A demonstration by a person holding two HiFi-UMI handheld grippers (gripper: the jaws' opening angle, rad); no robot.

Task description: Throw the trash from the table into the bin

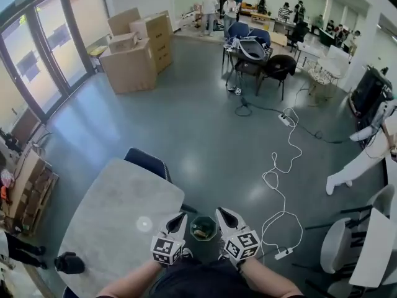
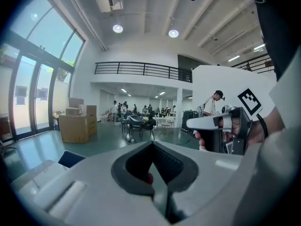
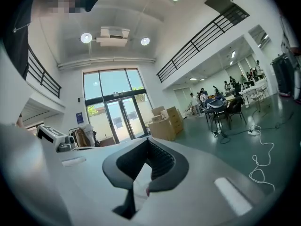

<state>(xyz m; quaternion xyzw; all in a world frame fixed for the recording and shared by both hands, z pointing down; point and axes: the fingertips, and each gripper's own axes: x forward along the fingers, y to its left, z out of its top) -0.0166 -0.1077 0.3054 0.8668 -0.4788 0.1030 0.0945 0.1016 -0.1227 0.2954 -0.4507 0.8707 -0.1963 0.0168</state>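
A dark green bin point(image 1: 203, 227) stands on the floor just off the table's right edge, with some scraps inside it. The pale marble table point(image 1: 118, 222) shows no trash on it, only a bright spot of light. My left gripper point(image 1: 182, 215) hangs just left of the bin and my right gripper point(image 1: 219, 211) just right of it. Both point forward and tilt upward. In the left gripper view the left gripper point(image 2: 151, 145) has its jaws met at the tips with nothing between them. The right gripper point(image 3: 147, 141) looks the same in its own view.
A blue chair point(image 1: 147, 163) is tucked in at the table's far side. A white cable point(image 1: 279, 185) runs over the floor to a power strip point(image 1: 282, 252) at the right. White chairs point(image 1: 366, 247) stand at the far right, cardboard boxes point(image 1: 133, 51) at the back left.
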